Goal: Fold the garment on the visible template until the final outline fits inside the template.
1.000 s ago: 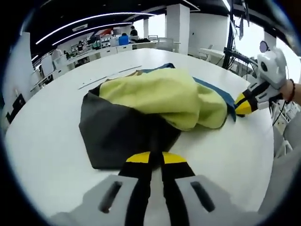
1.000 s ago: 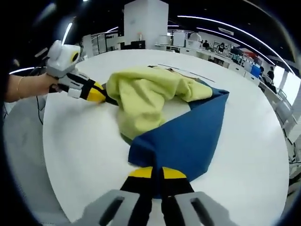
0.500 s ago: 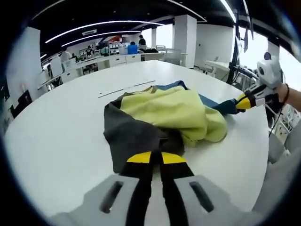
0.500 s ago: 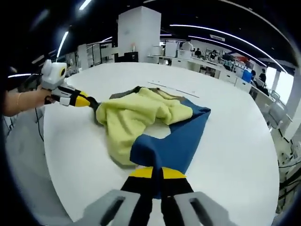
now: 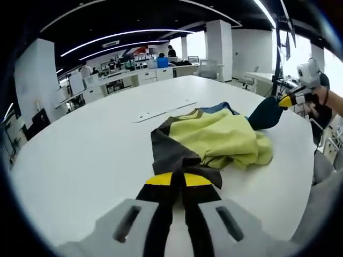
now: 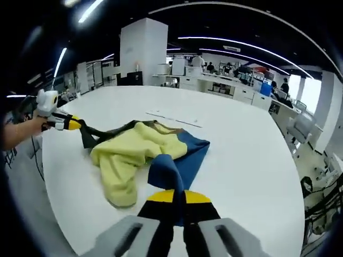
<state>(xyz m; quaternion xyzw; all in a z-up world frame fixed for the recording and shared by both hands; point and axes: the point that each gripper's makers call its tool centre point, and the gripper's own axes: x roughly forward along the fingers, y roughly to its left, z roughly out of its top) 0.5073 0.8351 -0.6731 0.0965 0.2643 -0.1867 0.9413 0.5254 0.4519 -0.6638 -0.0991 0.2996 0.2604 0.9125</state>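
Garment pulled back, corners lifted.
We keep both grippers (image 5: 178, 184) (image 6: 179, 201) clamped on the garment (image 5: 214, 140); it has drawn away from us, bunched, unfolded.

Over the last second I have drawn my two grippers apart and back from the garment (image 5: 214, 140), so it sits farther from each of them. My left gripper (image 5: 178, 179) has pulled the dark grey end out long, and my right gripper (image 6: 178, 196) has raised the blue end off the table (image 6: 246, 144). The yellow lining has bunched narrower between them.
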